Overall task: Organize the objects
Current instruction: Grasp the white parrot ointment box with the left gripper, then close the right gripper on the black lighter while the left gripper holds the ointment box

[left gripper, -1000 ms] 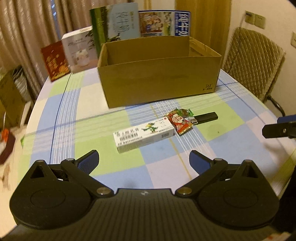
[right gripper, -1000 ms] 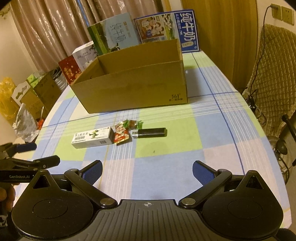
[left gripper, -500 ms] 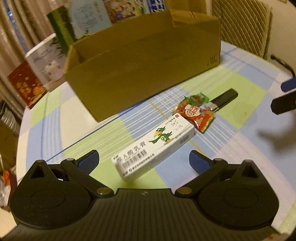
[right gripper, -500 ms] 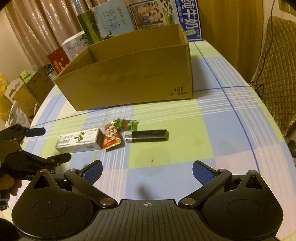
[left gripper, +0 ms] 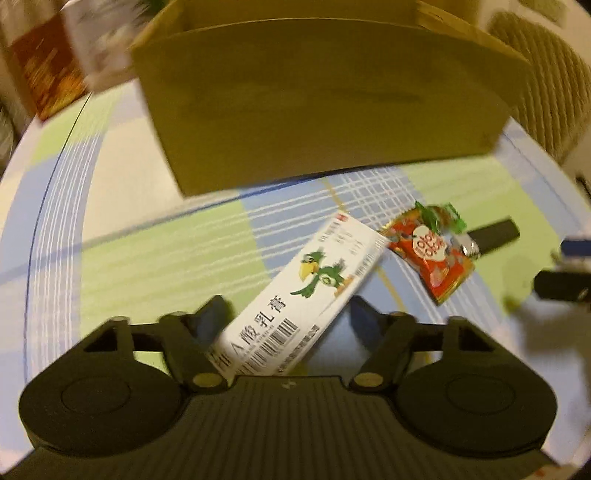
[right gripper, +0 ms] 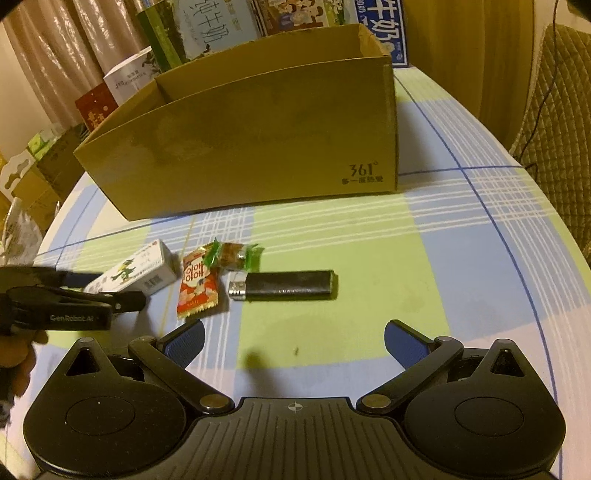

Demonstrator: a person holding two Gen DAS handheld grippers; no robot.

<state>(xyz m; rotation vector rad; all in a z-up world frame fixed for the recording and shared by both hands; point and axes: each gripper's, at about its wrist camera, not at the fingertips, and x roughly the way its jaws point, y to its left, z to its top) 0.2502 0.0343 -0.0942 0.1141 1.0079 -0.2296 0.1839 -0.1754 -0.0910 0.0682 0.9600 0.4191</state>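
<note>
A white ointment box [left gripper: 295,295] with a green parrot lies slanted on the checked tablecloth. My left gripper [left gripper: 290,314] is open and straddles its near end, one finger close on each side; the view is blurred. The right wrist view shows that left gripper [right gripper: 118,286] at the white box [right gripper: 136,269]. To the right lie a red snack packet [right gripper: 197,284], a green-wrapped candy [right gripper: 232,254] and a black lighter [right gripper: 288,286]. My right gripper [right gripper: 293,339] hangs open and empty just short of the lighter. The open cardboard box [right gripper: 258,147] stands behind everything.
Printed cartons [right gripper: 207,33] stand upright behind the cardboard box. A padded chair [right gripper: 554,110] is off the table's right edge, with more boxes on the floor at the left. A hand [right gripper: 14,350] holds the left gripper.
My left gripper has moved forward and down over the white box, and its fingers have narrowed around it. My right gripper has come closer to the lighter, still open.
</note>
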